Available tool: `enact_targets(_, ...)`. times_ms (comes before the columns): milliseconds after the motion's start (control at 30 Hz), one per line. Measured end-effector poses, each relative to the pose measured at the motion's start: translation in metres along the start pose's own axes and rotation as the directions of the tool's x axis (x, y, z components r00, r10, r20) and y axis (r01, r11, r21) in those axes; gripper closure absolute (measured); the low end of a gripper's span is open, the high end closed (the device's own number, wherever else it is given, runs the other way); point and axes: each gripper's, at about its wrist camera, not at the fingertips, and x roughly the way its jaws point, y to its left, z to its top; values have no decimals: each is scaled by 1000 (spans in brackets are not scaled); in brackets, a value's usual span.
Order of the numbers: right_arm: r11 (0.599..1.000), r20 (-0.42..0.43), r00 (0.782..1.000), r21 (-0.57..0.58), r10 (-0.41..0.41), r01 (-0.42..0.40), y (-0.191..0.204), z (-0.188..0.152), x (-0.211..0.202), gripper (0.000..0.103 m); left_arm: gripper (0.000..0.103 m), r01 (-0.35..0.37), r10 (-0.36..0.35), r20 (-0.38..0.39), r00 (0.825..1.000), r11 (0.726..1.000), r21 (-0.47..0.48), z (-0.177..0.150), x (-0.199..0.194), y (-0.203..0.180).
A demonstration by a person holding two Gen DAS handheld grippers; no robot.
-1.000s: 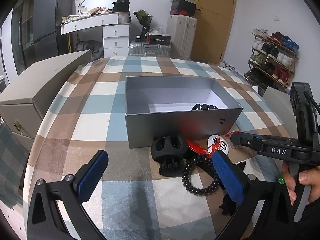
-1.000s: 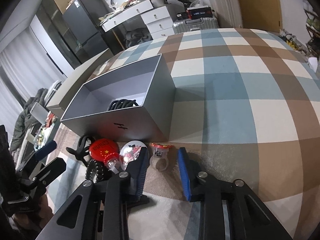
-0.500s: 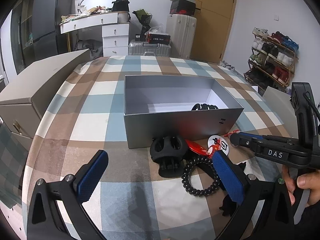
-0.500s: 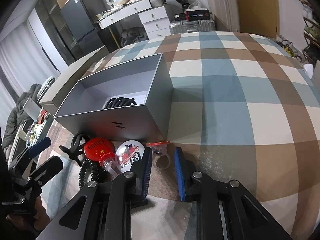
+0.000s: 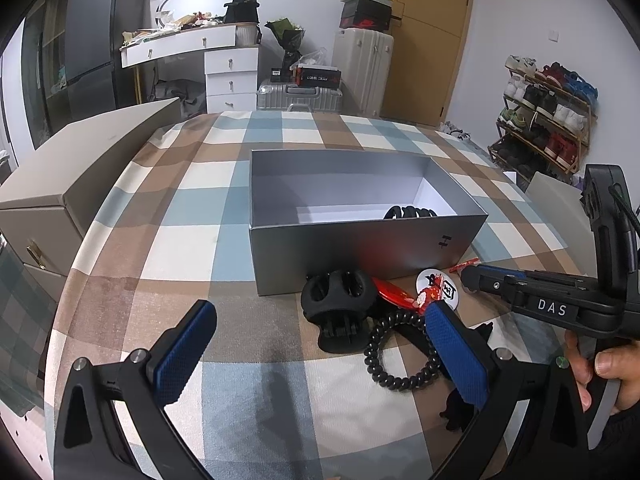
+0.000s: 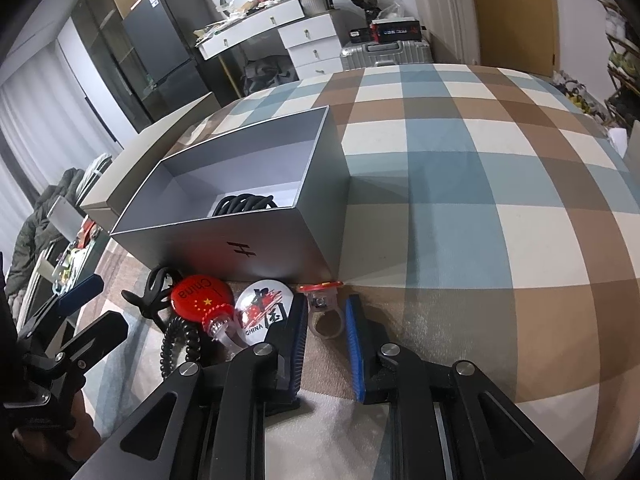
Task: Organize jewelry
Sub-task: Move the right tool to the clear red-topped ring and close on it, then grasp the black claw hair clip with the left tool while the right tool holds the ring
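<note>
Right wrist view: right gripper [image 6: 327, 326] has just been closing and now pinches the clear ring [image 6: 325, 317] lying just before the grey box [image 6: 256, 248]. Left gripper [image 5: 316, 350] gapes wide, empty, above the coil hair tie [image 5: 400, 350], also before the box.

One grey box [image 6: 256, 240], two round badges [image 6: 200, 300], one clear ring [image 6: 326, 320], one coil tie [image 5: 400, 352]
</note>
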Motion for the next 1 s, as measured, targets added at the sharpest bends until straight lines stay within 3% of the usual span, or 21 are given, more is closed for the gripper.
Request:
enact_targets(500,999,58,997,-34,42,-40,9,2,-19,87,1,-13,13,-4,1000,1000,6,0,4,1)
enact_targets(767,995,94,991,-38,95,-92,11,6,-27,87,2,-49,47,-76,996,999,-18,3,20,2)
enact_targets(867,994,95,990,-35,103,-100,11,6,-27,87,2,-11,6,-98,995,998,-59,1,24,6)
enact_targets(900,994,95,990,-35,107,-104,12,6,-28,87,3,-3,-4,-102,995,998,-62,1,25,5)
enact_targets(1000,993,97,989,-32,113,-111,11,6,-28,87,19,7,-13,-123,992,999,-47,-2,29,2)
